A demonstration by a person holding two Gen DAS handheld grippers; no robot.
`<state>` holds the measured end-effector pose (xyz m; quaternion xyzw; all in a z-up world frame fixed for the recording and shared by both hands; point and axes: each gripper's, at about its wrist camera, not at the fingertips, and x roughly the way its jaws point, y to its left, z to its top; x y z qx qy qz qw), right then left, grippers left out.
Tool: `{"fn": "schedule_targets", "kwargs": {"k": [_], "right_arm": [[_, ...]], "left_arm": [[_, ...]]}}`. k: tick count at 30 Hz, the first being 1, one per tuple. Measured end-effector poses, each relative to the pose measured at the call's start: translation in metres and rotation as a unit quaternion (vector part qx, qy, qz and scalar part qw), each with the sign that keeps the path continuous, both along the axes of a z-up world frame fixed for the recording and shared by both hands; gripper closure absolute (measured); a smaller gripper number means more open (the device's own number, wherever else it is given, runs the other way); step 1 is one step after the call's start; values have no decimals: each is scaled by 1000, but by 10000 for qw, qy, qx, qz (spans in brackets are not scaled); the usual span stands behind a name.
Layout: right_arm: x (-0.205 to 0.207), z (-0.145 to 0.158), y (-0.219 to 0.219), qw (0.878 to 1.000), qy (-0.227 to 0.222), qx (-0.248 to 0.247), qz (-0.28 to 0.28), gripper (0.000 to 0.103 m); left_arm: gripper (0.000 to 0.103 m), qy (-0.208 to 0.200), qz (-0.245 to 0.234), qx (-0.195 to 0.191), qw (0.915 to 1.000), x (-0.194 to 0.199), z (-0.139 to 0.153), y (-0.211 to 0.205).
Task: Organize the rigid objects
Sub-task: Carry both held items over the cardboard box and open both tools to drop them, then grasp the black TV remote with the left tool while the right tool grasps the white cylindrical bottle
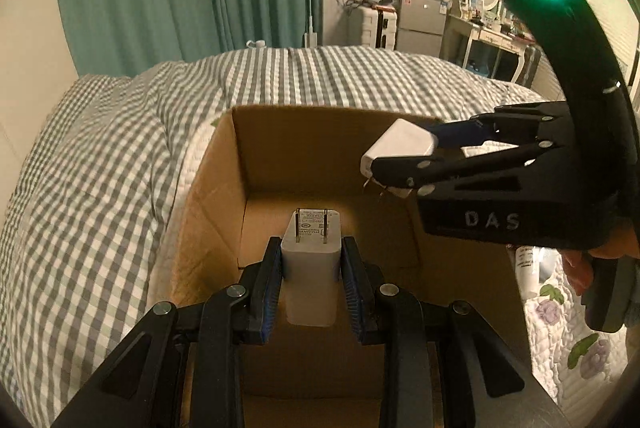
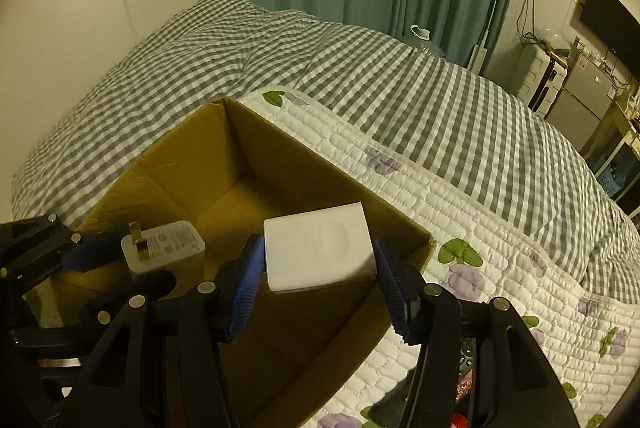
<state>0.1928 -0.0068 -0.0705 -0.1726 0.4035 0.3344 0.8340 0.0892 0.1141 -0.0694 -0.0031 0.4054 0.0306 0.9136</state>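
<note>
- The small white two-prong plastic charger [image 1: 311, 260] sits clamped in the left gripper [image 1: 311, 280], prongs pointing forward, held over the open brown cardboard box [image 1: 320, 164].
- The wider white plastic power adapter [image 2: 320, 252] is pinched in the right gripper [image 2: 320, 280], also above the box, near its right wall.
- Both chargers look like hard, light, smooth-shelled blocks; I judge they will not deform under the jaws but could slip if pinched near a rounded corner. The flat side faces are the safest place to hold; the metal prongs should be left alone.
- Left gripper: jaws narrowly parted, closed to the width of the small charger, blue pads [image 1: 269, 288] pressed on its two side faces.
- Right gripper: jaws parted wider, to the width of the adapter, blue pads [image 2: 244, 292] against its left and right edges; in the left wrist view the adapter sticks out past the fingertips.
- The box interior looks bare where visible; it rests on a white quilted floral bedspread [image 2: 480, 228] laid over a grey-and-white checked duvet [image 1: 100, 156].
</note>
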Motion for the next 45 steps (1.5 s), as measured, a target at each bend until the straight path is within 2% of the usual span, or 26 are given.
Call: {"fn": "schedule_targets", "kwargs": {"k": [2, 4, 5, 6, 7, 15, 21, 25, 30, 36, 45], "right_arm": [[2, -1, -2, 9999, 61, 62, -70, 46], [1, 3, -6, 9998, -21, 175, -124, 34], [0, 9, -10, 9995, -110, 249, -168, 25], [-1, 15, -13, 9991, -173, 312, -210, 22], [-2, 23, -19, 9986, -247, 375, -276, 22], [-20, 84, -84, 9927, -847, 369, -773, 9], [-44, 122, -160, 9839, -1250, 230, -1254, 8], [-53, 129, -207, 9800, -1274, 157, -1519, 8], [-53, 111, -248, 9778, -1148, -17, -1752, 8], [-40, 70, -275, 9786, -857, -180, -1862, 8], [3, -25, -283, 9766, -39, -416, -2111, 9]], "left_arm": [[74, 58, 35, -18, 10000, 1, -2, 1], [71, 39, 100, -31, 9999, -2, 0, 1], [64, 4, 121, -15, 9999, -3, 1, 1], [50, -39, 159, 19, 9999, -5, 5, 0], [46, -99, 215, 58, 9997, -9, 11, -2], [38, -450, 173, 316, 9983, -28, 56, -42], [37, -710, -57, 303, 9970, -36, 83, -98], [37, -740, -152, 211, 9969, -32, 86, -133], [37, -542, -265, 181, 9980, -18, 68, -174], [37, -131, -178, 136, 9997, 6, 33, -201], [37, 435, -409, 454, 9972, 51, -39, -231]]}}
